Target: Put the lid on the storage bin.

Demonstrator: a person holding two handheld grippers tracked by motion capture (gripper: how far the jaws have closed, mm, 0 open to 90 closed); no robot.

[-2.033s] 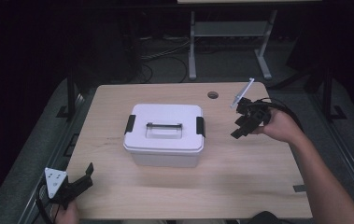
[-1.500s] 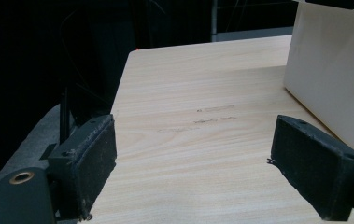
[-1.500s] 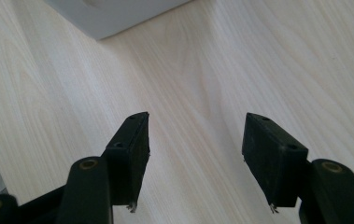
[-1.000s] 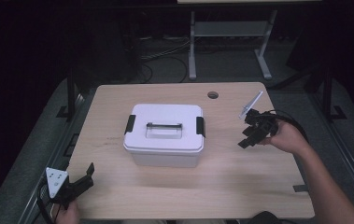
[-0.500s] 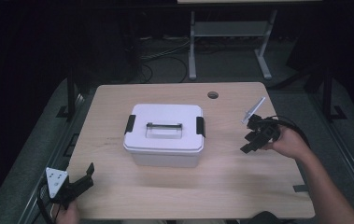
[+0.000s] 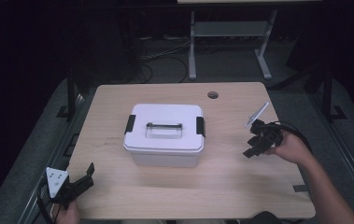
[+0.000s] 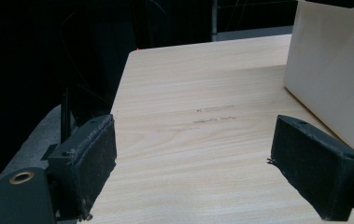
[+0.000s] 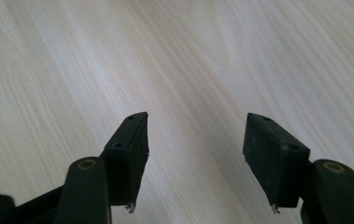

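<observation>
I hold both claws empty, jaws apart: left gripper (image 6: 82, 178) lower left, right gripper (image 6: 254, 145) mid-right, flanking the white lidded plastic box (image 6: 164, 134) for access.

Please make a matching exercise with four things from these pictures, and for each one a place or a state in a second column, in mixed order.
1. white box
2. left gripper
3. right gripper
4. round hole

a. near the table's far edge
b. at the table's near left corner, open
c. middle of the table, lid on
d. right of the box, open over bare wood

Pairs: 1-c, 2-b, 3-d, 4-a
</observation>
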